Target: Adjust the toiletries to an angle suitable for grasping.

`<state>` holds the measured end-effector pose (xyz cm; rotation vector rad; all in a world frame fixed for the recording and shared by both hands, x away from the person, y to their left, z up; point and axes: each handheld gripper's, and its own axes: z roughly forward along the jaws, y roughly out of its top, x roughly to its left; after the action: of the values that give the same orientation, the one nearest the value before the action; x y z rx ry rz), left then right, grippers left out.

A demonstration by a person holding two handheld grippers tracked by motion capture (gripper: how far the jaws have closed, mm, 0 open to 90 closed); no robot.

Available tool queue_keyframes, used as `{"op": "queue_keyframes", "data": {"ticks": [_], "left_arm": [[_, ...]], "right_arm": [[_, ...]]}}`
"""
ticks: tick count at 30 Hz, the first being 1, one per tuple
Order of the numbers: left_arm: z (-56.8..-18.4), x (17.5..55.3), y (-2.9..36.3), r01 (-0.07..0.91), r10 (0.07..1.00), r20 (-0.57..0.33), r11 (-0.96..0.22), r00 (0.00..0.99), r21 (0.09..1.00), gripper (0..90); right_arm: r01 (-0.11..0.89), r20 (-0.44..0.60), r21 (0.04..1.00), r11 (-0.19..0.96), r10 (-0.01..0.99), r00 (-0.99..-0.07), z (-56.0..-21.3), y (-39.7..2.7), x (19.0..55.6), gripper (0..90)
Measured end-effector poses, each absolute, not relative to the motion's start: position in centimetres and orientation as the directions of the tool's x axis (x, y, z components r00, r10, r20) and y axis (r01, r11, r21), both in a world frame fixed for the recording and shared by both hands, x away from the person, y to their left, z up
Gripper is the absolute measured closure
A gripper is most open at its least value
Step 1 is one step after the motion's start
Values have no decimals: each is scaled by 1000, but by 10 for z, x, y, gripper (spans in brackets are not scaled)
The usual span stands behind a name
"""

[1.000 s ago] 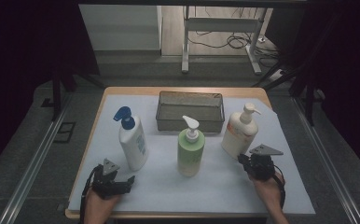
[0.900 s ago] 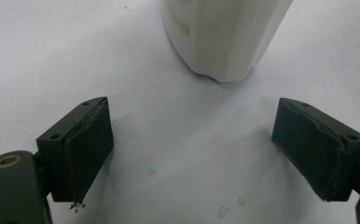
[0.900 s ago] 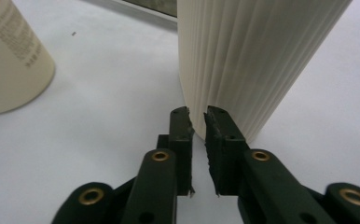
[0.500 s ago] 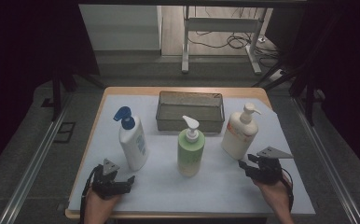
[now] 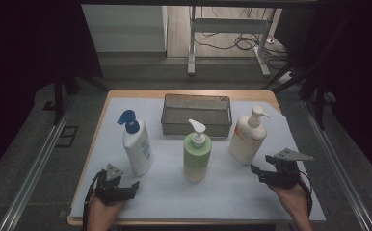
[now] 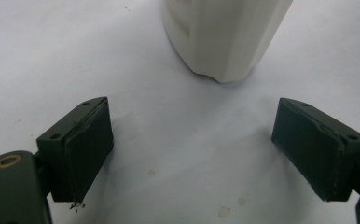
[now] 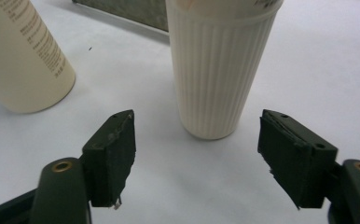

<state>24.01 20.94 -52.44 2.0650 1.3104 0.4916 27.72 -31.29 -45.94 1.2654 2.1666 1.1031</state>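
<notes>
Three pump bottles stand in a row on the white mat (image 5: 232,192): a white one with a blue pump (image 5: 137,144), a green one (image 5: 197,154) and a cream ribbed one (image 5: 248,137). My left gripper (image 5: 131,187) rests low at the front left, open, with the white bottle's base (image 6: 225,37) just ahead of its jaws (image 6: 192,116). My right gripper (image 5: 261,168) hovers at the front right, facing the cream ribbed bottle (image 7: 220,70). Its jaws (image 7: 197,126) have just been opening and stand wide with nothing between them. The bottle stands a little beyond the pads.
A dark wire mesh basket (image 5: 197,114) sits at the back middle of the table, behind the bottles; its edge (image 7: 122,11) shows in the right gripper view. The green bottle's lower body (image 7: 24,60) stands left of the ribbed one there. Table edges lie close at the front.
The right gripper's jaws have spread apart, and the hand has lifted slightly and drifted right. The left gripper and all three bottles have stayed put.
</notes>
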Motion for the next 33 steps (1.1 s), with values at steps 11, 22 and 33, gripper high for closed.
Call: {"op": "queue_keyframes", "data": {"ticks": [11,22,33], "left_arm": [[-524,240,209,663,901,-24,-301,434,685,122],[-524,240,210,663,900,-23,-303,435,684,122],[-524,240,210,664,900,-24,-303,435,684,122]], "right_arm": [[526,41,798,293,845,-533,-437,-313,293,228],[527,56,798,292,836,-546,-422,-307,313,210],[527,47,793,305,832,-553,-412,-295,336,217]]}}
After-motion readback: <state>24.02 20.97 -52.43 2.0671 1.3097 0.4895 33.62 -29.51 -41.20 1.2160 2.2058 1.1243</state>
